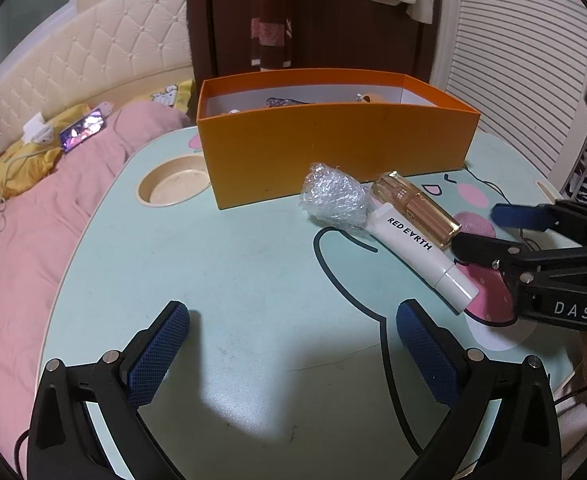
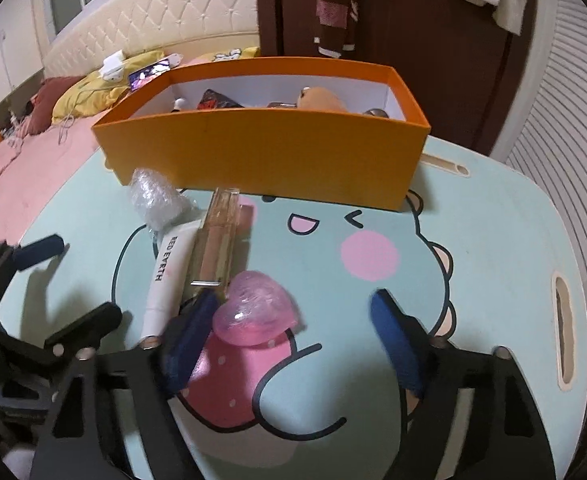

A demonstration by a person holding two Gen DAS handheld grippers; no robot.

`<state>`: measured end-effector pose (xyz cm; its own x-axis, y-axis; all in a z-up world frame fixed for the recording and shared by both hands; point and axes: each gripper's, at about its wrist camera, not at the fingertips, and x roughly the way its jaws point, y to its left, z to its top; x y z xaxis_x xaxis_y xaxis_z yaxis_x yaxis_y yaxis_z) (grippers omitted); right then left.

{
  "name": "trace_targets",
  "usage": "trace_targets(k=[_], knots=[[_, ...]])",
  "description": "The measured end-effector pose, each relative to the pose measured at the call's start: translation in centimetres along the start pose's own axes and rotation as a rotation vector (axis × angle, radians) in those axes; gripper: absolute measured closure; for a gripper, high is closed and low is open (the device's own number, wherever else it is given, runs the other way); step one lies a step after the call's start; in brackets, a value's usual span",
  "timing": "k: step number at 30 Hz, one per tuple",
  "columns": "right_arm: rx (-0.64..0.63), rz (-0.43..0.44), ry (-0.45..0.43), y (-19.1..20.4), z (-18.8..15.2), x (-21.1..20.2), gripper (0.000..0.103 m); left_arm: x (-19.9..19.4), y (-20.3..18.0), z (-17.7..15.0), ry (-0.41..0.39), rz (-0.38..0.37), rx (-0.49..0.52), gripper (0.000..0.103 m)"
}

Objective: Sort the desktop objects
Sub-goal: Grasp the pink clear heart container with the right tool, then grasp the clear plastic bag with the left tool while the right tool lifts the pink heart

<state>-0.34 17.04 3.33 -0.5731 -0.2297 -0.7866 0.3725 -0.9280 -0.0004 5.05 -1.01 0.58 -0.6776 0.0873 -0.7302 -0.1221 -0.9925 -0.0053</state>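
On the worktop: a mint surface with a cartoon print is seen, carrying an orange box and a small cluster of objects in front of it
Orange box: placed at the far side of the worktop, open at the top; several items are seen inside, too hidden by the wall to be told apart
Bubble-wrap bundle: laid just in front of the box wall, touching the crimped end of the white tube
White tube: marked RED EARTH, laid flat, cap end towards the near right edge
Gold bottle: laid on its side just beside the tube, along its length
Pink heart piece: translucent, resting on the worktop near the bottle's end, between the right tongs' pads and close against the left pad
Left tongs: held low over bare worktop, pads spread wide, nothing between them
Right tongs: pads held apart around the pink heart piece, not yet clamped on it
Cup recess: a round cream well is set into the worktop left of the box
Bed: a pink cover is seen beyond the worktop's left edge, with a phone lying on it
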Motion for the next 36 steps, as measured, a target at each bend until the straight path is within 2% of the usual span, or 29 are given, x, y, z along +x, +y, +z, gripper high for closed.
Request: trace_targets(k=[1, 2, 6, 12, 16, 21, 26, 28, 30, 32, 33, 34, 36], knots=[[-0.003, 0.009, -0.012, 0.1, -0.2, -0.2, 0.054, 0.0, 0.0, 0.0, 0.000, 0.000, 0.000, 0.000], [-0.006, 0.018, -0.024, 0.2, -0.4, -0.4, 0.063, 0.0, -0.1, 0.0, 0.000, 0.000, 0.001, 0.000], [-0.019, 0.013, -0.069, 0.6, -1.2, -0.7, 0.063, -0.1, -0.2, 0.1, 0.004, 0.001, 0.003, 0.000], [-0.012, 0.000, -0.064, 0.6, -1.3, -0.7, 0.062, 0.0, -0.2, 0.3, 0.020, -0.002, 0.006, 0.000], [-0.011, 0.001, -0.063, 0.5, -1.2, -0.7, 0.062, 0.1, -0.1, 1.2, 0.080, -0.013, 0.000, 0.000], [-0.004, 0.008, -0.066, 0.3, -1.3, -0.7, 0.062, -1.7, 0.5, 3.9, -0.032, -0.075, -0.079, 0.001], [0.007, 0.016, -0.068, 0.1, -1.4, -0.8, 0.062, -0.4, -1.0, 6.8, -0.049, -0.045, -0.015, 0.003], [0.013, 0.020, -0.069, -0.1, -1.5, -0.8, 0.062, 0.7, -1.6, 7.3, -0.035, -0.040, 0.008, 0.010], [0.020, 0.024, -0.070, -0.2, -1.5, -0.9, 0.062, 2.0, -1.9, 7.5, 0.005, -0.039, 0.018, 0.031], [0.026, 0.028, -0.072, -0.3, -1.5, -0.9, 0.062, 3.4, -1.9, 7.5, 0.052, -0.061, 0.009, 0.046], [0.029, 0.030, -0.072, -0.4, -1.6, -0.9, 0.062, 3.9, -1.7, 7.4, 0.070, -0.071, 0.003, 0.060], [0.033, 0.032, -0.073, -0.5, -1.6, -1.0, 0.062, 4.4, -1.7, 7.2, 0.093, -0.080, 0.000, 0.068], [0.035, 0.034, -0.074, -0.5, -1.6, -0.9, 0.062, 4.2, -1.5, 6.9, 0.070, -0.079, 0.002, 0.070]])
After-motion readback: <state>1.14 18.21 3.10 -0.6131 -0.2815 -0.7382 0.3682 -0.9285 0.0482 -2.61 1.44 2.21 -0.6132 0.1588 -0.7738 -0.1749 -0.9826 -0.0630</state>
